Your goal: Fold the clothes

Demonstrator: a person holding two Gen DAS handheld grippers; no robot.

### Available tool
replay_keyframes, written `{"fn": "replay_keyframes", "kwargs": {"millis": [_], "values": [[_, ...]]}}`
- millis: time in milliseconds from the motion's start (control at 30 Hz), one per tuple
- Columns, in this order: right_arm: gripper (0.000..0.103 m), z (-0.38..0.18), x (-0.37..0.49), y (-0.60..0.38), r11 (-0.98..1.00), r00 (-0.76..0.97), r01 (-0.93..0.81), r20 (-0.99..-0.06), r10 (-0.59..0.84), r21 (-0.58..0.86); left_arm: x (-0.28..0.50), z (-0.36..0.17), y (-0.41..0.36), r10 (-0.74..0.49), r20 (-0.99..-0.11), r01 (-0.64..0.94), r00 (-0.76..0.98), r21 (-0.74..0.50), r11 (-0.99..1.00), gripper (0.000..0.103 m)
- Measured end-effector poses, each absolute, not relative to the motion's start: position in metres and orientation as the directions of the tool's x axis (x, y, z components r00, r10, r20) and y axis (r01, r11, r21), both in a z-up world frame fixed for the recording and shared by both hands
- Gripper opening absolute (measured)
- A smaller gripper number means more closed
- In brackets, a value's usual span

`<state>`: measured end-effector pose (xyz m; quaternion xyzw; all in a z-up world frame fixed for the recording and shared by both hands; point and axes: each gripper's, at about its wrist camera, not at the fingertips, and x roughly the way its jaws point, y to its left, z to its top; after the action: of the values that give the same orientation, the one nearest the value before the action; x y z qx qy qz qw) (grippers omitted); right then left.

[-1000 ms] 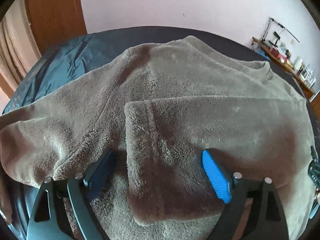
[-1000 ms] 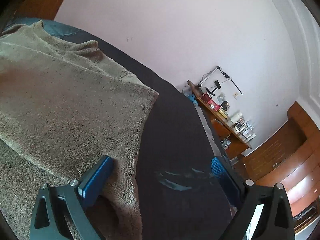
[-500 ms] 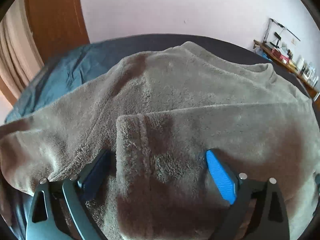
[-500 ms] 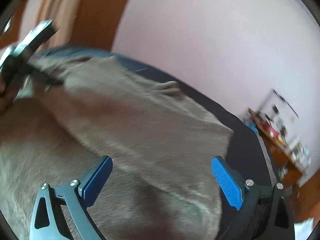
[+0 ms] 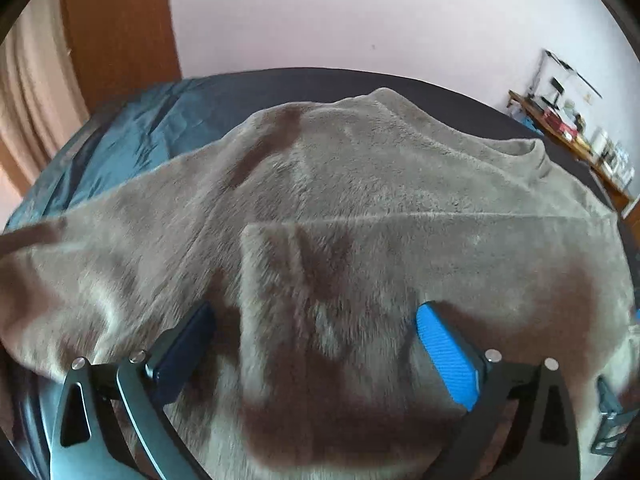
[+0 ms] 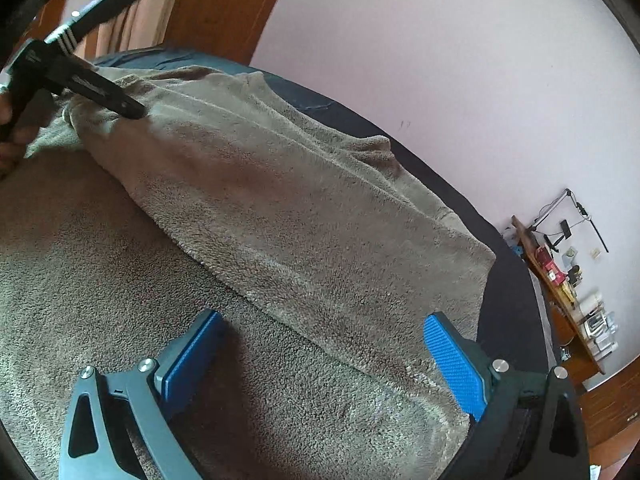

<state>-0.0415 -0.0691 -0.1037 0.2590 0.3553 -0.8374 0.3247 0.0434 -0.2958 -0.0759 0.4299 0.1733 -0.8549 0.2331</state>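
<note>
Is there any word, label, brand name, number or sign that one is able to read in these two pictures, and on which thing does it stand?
No text can be read in either view.
Left tool: white stripes and a small white mark on its body, too small to read.
Shelf by the wall: boxes and bottles, any labels too small and blurred.
Grey fleece sweater: no tag or print in view.
</note>
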Motion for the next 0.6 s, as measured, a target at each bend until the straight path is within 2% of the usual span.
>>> {"fn": "replay_keyframes", "kwargs": {"millis": [100, 300, 467, 600], "values": [[0.102, -0.104, -0.038, -0.071, -0.533, -0.669, 0.719, -0.654, -0.354, -0.446, 0.08, -0.063, -0.292, -0.202, -0.791, 0.548, -0.578, -0.192, -0.814, 0.102], [0.102, -0.104, -0.03, -0.073, -0.522, -0.708, 0.689, -0.619, -0.339, -0.503, 0.164, -0.05, -0.31, -0.195, -0.771, 0.637, -0.606, -0.323, -0.7, 0.101], [0.102, -0.106, -0.022, -0.075, -0.51, -0.743, 0.659, -0.585, -0.325, -0.553, 0.246, -0.038, -0.34, -0.242, -0.791, 0.762, -0.562, -0.382, -0.523, 0.099], [0.102, -0.106, -0.019, -0.076, -0.505, -0.758, 0.644, -0.568, -0.32, -0.575, 0.308, -0.046, -0.372, -0.302, -0.806, 0.851, -0.509, -0.418, -0.318, 0.091]]}}
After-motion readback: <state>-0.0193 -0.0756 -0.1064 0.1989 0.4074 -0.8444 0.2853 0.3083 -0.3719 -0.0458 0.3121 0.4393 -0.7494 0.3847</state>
